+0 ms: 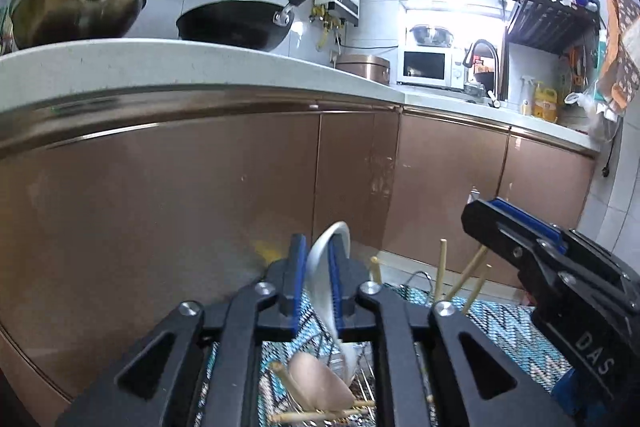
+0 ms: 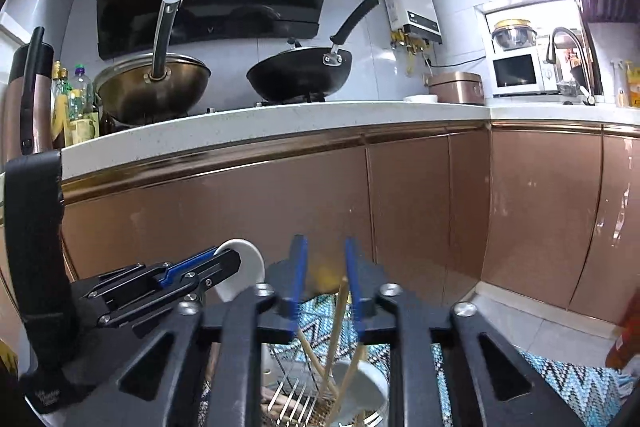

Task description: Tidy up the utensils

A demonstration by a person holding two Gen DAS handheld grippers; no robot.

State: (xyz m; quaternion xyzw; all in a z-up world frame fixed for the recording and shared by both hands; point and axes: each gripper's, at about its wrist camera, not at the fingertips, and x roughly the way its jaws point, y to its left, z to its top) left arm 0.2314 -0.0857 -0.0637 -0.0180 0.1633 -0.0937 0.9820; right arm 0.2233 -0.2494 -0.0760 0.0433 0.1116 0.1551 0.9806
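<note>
My left gripper (image 1: 318,279) is shut on a white ceramic spoon (image 1: 326,259), held upright above a wire rack (image 1: 362,383) on a zigzag-patterned mat. The spoon's handle runs down between the pads; its bowl also shows in the right wrist view (image 2: 244,263). A pinkish spoon (image 1: 316,383) and bamboo chopsticks (image 1: 316,415) lie in the rack below. My right gripper (image 2: 324,279) is open, its pads either side of upright bamboo chopsticks (image 2: 338,315) that stand in a white holder (image 2: 360,387). The right gripper shows at the right of the left wrist view (image 1: 516,227).
Brown cabinet doors (image 2: 400,203) and a white countertop (image 2: 280,123) stand close ahead. On the counter are a steel wok (image 2: 154,87), a black wok (image 2: 300,71), a rice cooker (image 2: 456,87) and a microwave (image 2: 520,71). Forks (image 2: 292,395) stand in the rack. Bottles (image 2: 76,103) stand at the left.
</note>
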